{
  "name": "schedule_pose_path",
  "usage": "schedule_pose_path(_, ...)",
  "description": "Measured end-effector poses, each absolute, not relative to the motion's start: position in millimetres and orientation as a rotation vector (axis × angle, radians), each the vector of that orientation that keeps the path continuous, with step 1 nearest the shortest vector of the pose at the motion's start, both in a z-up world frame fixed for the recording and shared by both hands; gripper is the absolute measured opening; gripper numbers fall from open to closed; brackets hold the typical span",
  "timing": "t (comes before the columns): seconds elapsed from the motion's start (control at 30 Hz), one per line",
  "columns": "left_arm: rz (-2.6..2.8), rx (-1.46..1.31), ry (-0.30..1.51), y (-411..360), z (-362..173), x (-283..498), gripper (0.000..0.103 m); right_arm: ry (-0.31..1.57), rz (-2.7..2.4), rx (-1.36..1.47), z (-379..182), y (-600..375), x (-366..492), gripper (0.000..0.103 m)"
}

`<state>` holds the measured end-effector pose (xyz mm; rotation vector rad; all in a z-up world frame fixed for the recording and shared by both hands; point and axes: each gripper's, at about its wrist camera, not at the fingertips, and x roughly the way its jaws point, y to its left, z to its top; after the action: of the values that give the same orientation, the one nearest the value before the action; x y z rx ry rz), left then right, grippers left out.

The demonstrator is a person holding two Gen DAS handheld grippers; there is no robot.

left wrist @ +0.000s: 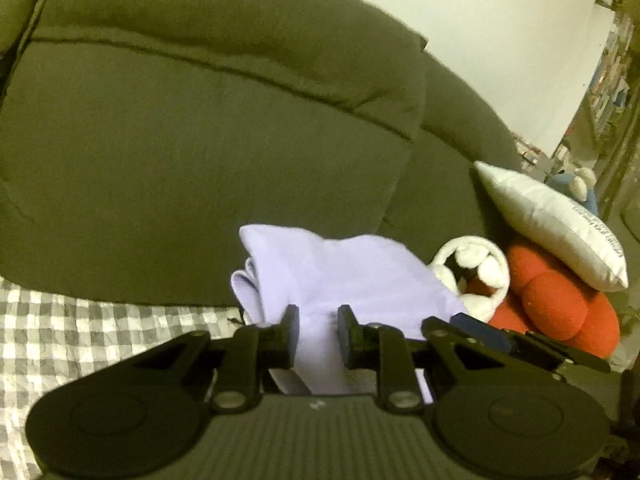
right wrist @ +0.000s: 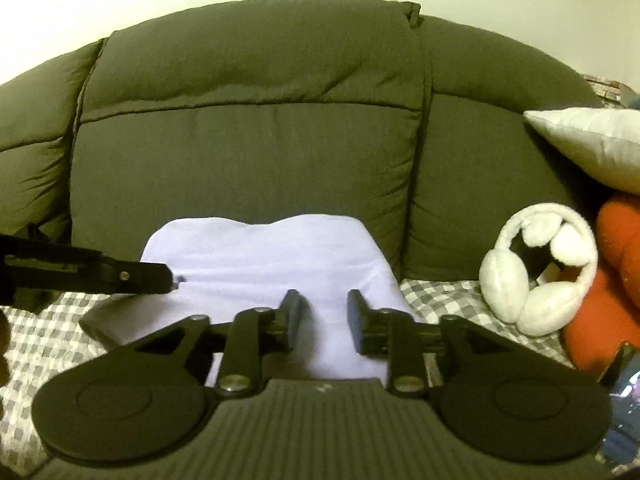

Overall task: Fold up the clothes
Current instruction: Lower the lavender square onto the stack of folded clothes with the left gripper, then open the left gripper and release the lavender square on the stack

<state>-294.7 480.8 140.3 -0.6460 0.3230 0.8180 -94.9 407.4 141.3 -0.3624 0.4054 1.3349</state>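
lavender garment [right wrist: 264, 256] soft, light, limp (slides easily); left gripper [left wrist: 318, 330] jaws pinch fold, right gripper [right wrist: 323, 320] jaws spread; grip folded edges.

A dark green sofa [right wrist: 248, 152] carries a grey checked cover [right wrist: 36, 344] on its seat. Toward its right end lie white earmuffs [right wrist: 532, 272], just beside them a red plush [right wrist: 600, 312], and a white pillow [right wrist: 596, 144] leaning above the plush.
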Motion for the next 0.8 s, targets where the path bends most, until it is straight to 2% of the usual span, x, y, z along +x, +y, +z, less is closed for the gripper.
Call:
schedule_pose_path(0.73, 0.796, -0.565, 0.377, 429, 131, -323, 0.021, 0.428, 1.329, -0.314, 152, 342, -115, 0.041)
schedule_pose_path(0.8, 0.788, -0.578, 0.383, 427, 128, -329, 0.021, 0.432, 1.325, -0.331, 152, 337, -121, 0.044)
